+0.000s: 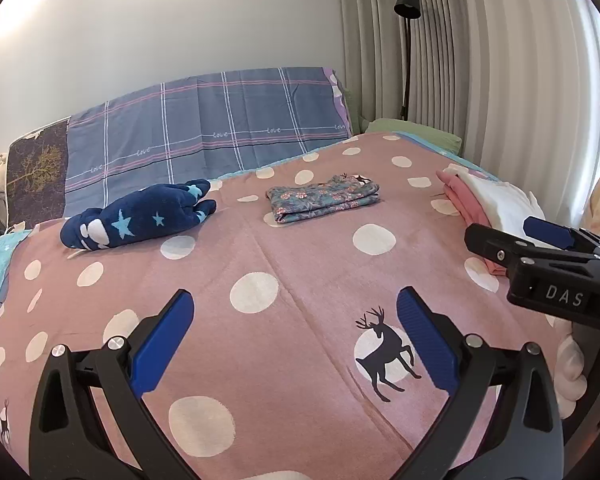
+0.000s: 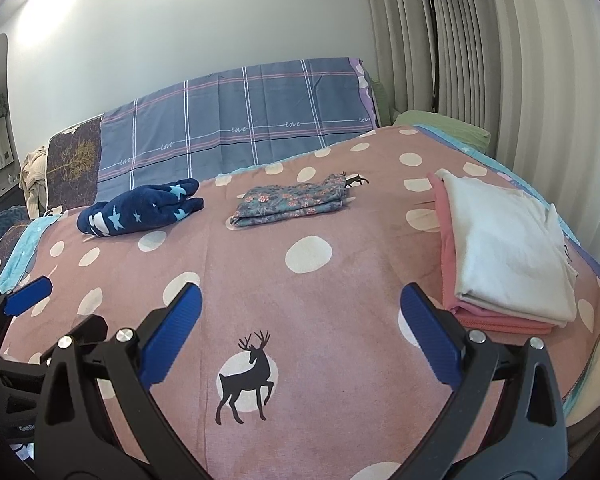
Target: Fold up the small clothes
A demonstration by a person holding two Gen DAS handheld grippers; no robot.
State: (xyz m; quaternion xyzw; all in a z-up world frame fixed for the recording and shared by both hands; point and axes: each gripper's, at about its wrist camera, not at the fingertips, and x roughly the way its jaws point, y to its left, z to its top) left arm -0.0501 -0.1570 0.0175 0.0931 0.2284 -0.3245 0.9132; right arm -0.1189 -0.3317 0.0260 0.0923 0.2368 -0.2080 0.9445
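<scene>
A folded floral garment lies at the far middle of the bed. Left of it sits a bunched navy garment with pale stars. At the right, a folded white cloth rests on a folded pink one. My left gripper hangs open over the bedspread with nothing between its fingers. My right gripper is open too, just left of the white and pink stack. Each gripper shows at the edge of the other's view.
A pink bedspread with white dots and deer prints covers the bed. A blue plaid headboard cover stands behind. Curtains and a black floor lamp are at the right, a green pillow in the far corner.
</scene>
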